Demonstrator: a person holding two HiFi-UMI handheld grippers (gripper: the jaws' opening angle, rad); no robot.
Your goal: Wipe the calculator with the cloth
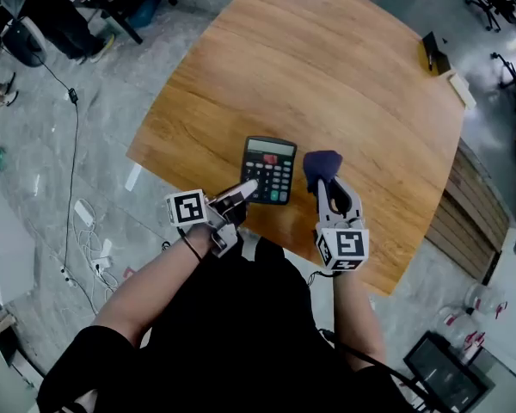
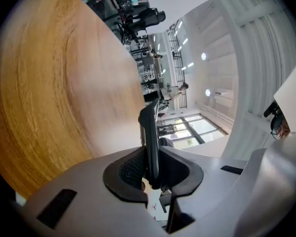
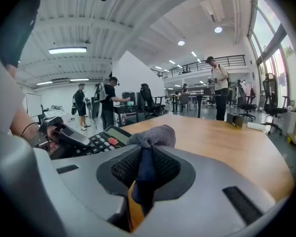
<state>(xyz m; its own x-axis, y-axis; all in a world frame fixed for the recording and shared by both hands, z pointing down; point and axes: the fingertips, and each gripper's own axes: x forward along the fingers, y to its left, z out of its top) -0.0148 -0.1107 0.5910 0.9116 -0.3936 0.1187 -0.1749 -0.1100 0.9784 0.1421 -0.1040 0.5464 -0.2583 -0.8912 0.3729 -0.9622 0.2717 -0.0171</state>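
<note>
A black calculator lies near the front edge of the wooden table, display away from me. My left gripper is shut on its near left corner. In the left gripper view the calculator stands edge-on, clamped between the jaws. My right gripper hovers just right of the calculator, shut on a bunched dark blue cloth. In the right gripper view the cloth bulges out of the jaws, with the calculator and the left gripper's fingers to its left.
A small dark object sits at the table's far right edge. Stacked wooden boards lie on the floor to the right, cables on the floor to the left. People and desks stand in the room behind.
</note>
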